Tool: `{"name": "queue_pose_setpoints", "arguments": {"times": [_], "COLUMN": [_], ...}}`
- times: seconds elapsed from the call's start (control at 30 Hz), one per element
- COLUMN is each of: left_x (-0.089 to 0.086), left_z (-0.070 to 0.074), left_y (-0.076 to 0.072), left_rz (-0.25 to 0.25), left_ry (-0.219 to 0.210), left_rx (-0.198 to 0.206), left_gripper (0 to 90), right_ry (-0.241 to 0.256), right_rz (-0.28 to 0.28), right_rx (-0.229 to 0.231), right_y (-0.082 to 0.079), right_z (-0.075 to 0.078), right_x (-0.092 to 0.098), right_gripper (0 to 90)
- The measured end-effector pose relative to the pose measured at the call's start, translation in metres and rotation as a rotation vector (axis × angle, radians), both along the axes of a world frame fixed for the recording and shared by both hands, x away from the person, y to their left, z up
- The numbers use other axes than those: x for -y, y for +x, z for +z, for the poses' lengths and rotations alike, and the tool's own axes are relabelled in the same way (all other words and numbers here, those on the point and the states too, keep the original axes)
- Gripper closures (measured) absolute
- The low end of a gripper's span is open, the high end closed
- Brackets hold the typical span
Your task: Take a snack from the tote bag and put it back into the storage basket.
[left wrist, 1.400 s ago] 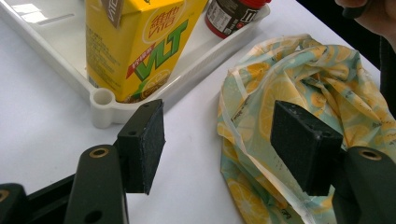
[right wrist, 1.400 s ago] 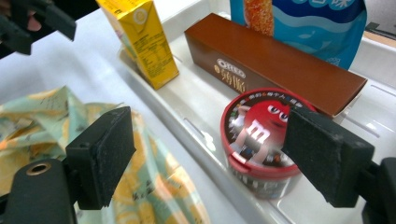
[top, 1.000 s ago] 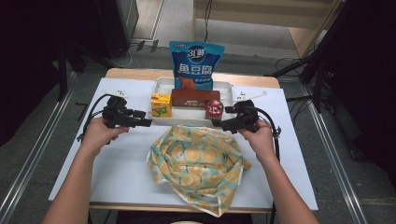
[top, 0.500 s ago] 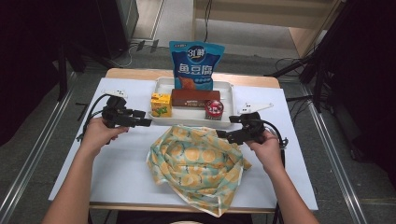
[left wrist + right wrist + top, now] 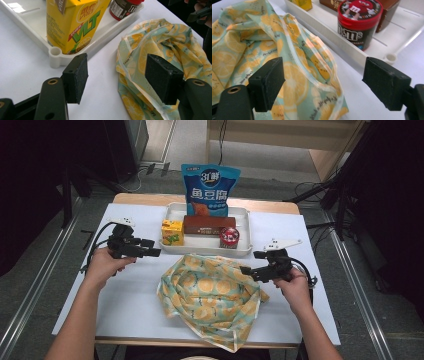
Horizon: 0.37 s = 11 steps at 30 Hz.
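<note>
I saw the lemon-print bag (image 5: 212, 297) lying crumpled on the white table (image 5: 125, 300), just in front of the tray (image 5: 172, 210). It looked light, soft and slippery. My right gripper (image 5: 248, 270), jaws wide and empty, hovered by its seamed edge (image 5: 293, 41), the likeliest hold; my left gripper (image 5: 152, 252) also gaped empty.

"VLT" on yellow carton (image 5: 75, 27), "m&m's" on red-lidded tub (image 5: 358, 23), seemingly "鱼豆腐" on blue bag (image 5: 210, 190)

At your twelve o'clock sits a white tray (image 5: 172, 209) on the white table (image 5: 130, 295). It holds a yellow drink carton (image 5: 172, 232) at nine, a brown box (image 5: 209, 224) mid-tray, a red-lidded candy tub (image 5: 230, 237) at four and a blue snack bag (image 5: 210, 189) upright at twelve
</note>
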<state>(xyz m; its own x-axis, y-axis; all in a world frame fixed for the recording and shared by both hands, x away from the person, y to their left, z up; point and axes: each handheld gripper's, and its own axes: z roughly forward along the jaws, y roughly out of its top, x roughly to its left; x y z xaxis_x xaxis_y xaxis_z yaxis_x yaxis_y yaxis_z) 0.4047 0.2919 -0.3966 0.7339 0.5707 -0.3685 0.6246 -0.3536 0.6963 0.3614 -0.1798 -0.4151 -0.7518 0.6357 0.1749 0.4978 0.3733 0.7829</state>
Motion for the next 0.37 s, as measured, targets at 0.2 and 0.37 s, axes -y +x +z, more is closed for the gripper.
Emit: {"name": "queue_pose_setpoints", "arguments": {"times": [0.2,0.37], "left_x": [0.0001,0.002], "left_z": [-0.0008,-0.0031], "left_y": [0.0008,0.0032], "left_rz": [-0.001,0.007], "left_ry": [-0.003,-0.008], "left_rx": [0.001,-0.003], "left_gripper": [35.1,35.0], "right_ry": [-0.003,0.003], "right_rz": [-0.017,-0.017], "right_rx": [0.002,0.038], "right_y": [0.0012,-0.0005], "right_z": [-0.0031,-0.0048], "right_x": [0.0027,0.0066], "right_gripper": [21.5,21.5]}}
